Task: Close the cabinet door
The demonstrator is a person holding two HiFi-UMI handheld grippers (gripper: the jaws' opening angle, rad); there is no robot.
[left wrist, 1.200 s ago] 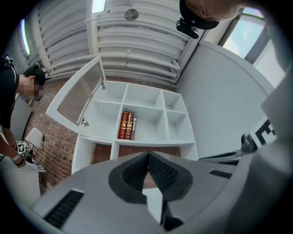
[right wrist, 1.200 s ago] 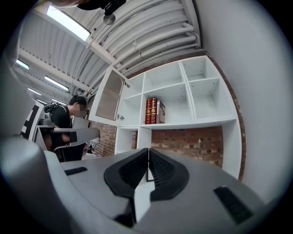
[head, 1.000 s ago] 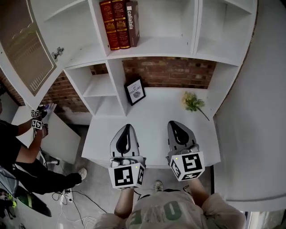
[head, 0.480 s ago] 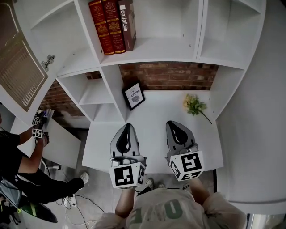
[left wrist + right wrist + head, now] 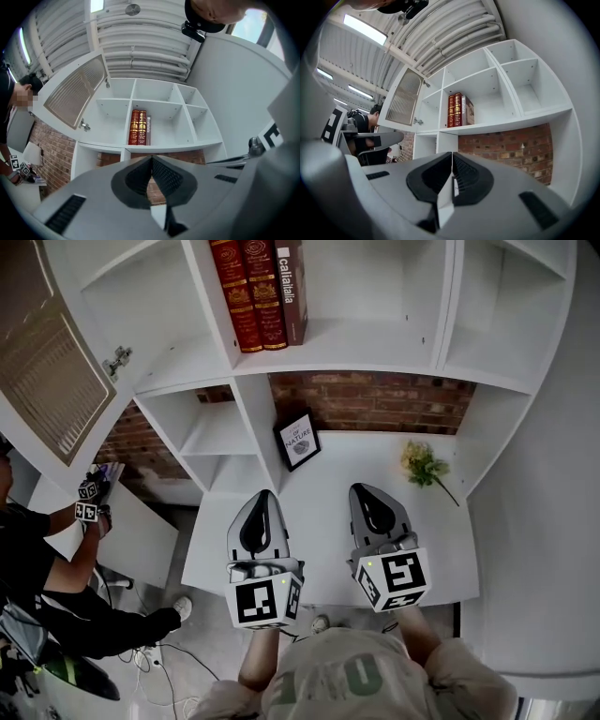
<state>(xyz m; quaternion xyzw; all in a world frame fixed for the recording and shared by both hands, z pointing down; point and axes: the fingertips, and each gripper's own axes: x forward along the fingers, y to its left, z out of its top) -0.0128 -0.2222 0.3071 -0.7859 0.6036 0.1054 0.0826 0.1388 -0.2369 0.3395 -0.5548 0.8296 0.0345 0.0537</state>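
While holding left tongs [image 5: 262,499] and right tongs [image 5: 367,491] pressed shut and empty above the bench [image 5: 328,465], reach up and well left of the left tongs to the cabinet door [image 5: 52,362], standing wide open. Press flat on its far edge and swing it steadily home. Cannot make out any handle; door's top cut off in head view.

Books [image 5: 265,292] stand on a shelf [image 5: 361,338] right of the door [image 5: 52,371].

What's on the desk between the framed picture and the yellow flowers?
Nothing. In the head view, the white desk is bare between the framed picture and the yellow flowers.
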